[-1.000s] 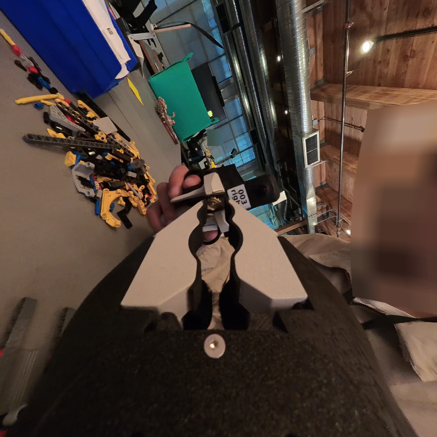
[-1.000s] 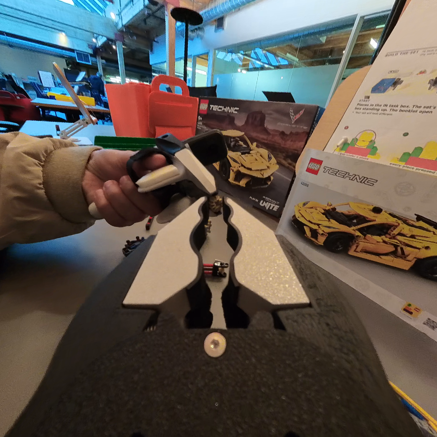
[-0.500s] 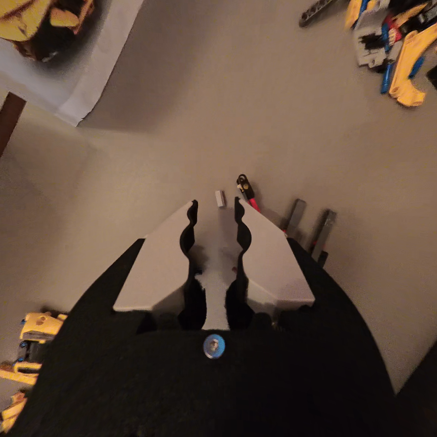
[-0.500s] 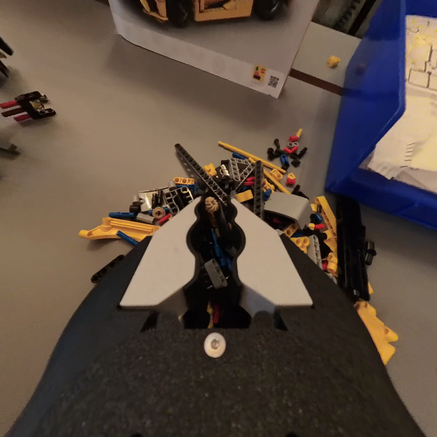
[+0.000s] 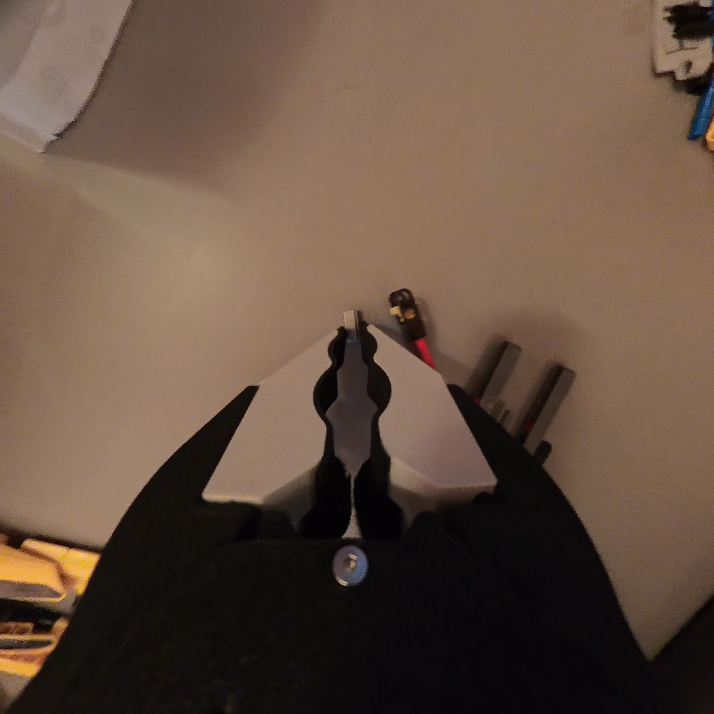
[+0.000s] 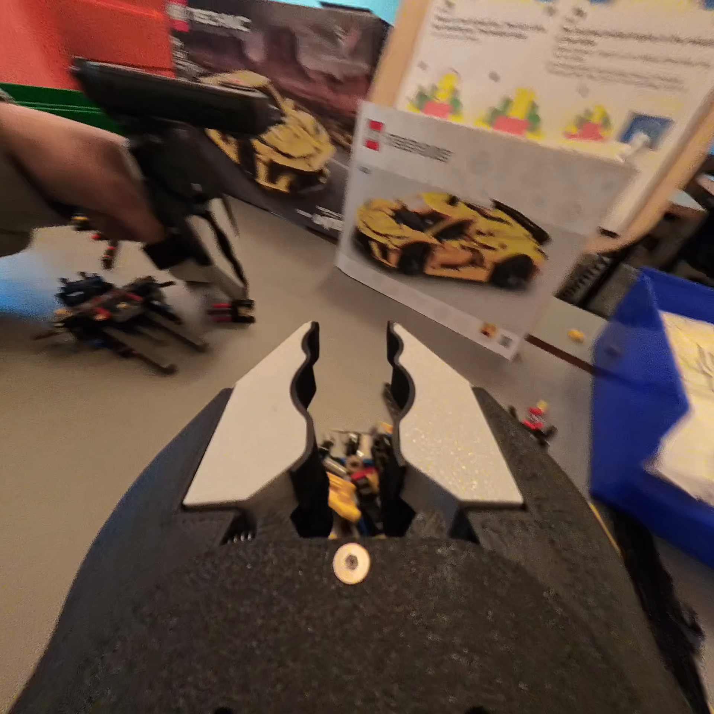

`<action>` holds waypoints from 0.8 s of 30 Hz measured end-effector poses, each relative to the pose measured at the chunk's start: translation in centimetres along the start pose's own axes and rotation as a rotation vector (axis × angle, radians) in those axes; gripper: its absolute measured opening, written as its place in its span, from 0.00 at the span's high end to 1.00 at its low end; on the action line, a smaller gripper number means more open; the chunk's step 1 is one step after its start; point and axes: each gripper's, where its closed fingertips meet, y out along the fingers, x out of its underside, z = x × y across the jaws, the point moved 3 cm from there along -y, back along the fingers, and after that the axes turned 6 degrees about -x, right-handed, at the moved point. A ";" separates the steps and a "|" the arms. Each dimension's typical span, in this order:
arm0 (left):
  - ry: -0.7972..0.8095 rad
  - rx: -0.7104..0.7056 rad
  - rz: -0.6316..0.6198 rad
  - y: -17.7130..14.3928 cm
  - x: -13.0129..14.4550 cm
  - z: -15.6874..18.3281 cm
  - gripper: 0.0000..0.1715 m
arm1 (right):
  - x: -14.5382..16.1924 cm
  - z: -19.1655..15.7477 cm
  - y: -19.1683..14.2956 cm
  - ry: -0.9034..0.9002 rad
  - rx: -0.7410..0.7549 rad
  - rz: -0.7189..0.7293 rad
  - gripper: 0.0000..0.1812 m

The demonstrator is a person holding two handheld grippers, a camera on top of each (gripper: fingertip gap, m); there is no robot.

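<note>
My left gripper (image 5: pixel 353 330) points down at the grey table and its jaws are closed on a small light-grey piece (image 5: pixel 351 320) that sticks out past the tips. A black-and-red axle piece (image 5: pixel 410 326) lies just right of it. My right gripper (image 6: pixel 352 328) is open and empty above a pile of small yellow, black and blue pieces (image 6: pixel 353 469), seen between its fingers. In the right wrist view a hand holds the left gripper (image 6: pixel 216 251) down on the table, beside a black part-built assembly (image 6: pixel 108 309).
Two grey beams (image 5: pixel 496 371) lie right of the left gripper, and a paper corner (image 5: pixel 46 58) lies at the top left. A blue bin (image 6: pixel 637 386) stands at the right. A booklet with a yellow car (image 6: pixel 444 232), a set box (image 6: pixel 289 116) and a picture board (image 6: pixel 541 58) stand behind. Tip to tip, the grippers are about 20 cm apart.
My left gripper swung down to the table, came closer to the small grey piece and closed on it. My right gripper tilted up from the pile and opened.
</note>
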 end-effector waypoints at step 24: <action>-0.360 0.716 0.448 -9.6 -3.0 8.8 0.79 | -2.8 -6.8 1.9 -0.207 -0.100 -0.010 0.92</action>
